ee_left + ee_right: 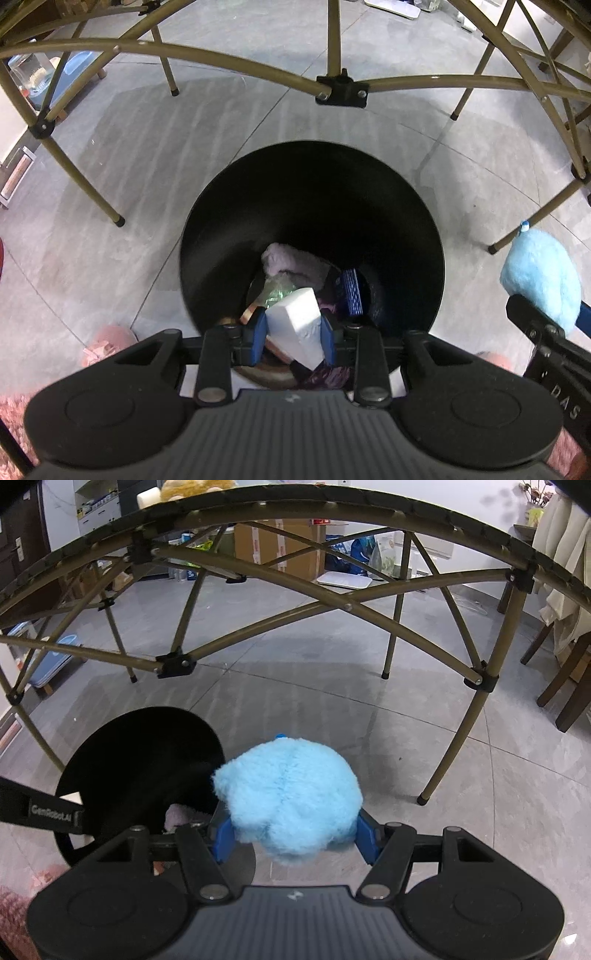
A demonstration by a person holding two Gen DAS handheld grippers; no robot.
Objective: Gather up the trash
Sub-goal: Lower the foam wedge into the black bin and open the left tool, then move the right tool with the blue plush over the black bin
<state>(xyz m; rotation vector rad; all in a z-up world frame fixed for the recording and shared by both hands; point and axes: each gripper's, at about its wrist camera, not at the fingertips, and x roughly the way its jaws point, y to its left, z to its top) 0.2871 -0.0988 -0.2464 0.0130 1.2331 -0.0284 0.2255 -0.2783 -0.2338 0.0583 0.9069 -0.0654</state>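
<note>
- Trash for this job was in both of your grippers: a white block in the left one and a fluffy blue ball in the right one
- Your left gripper had its blue fingers clenched on the white block, which stood tilted between them with its upper end leaning away from the camera
- That block hung right over the open mouth of the black bin, and your left gripper pointed steeply down into it
- Down inside the bin lay a pale pink fuzzy thing, a crinkled greenish wrapper and a blue ribbed piece, all close together
- Your right gripper was grasping the blue ball, with a blue finger pressed against each side of it
- The ball sat just beside the bin's rim, to the right of it, over the grey tiled floor
- A folding table frame of tan tubes stood over the floor beyond the bin
- Something pink and fuzzy showed at the lower left of the left wrist view; you could not tell what it was
</note>
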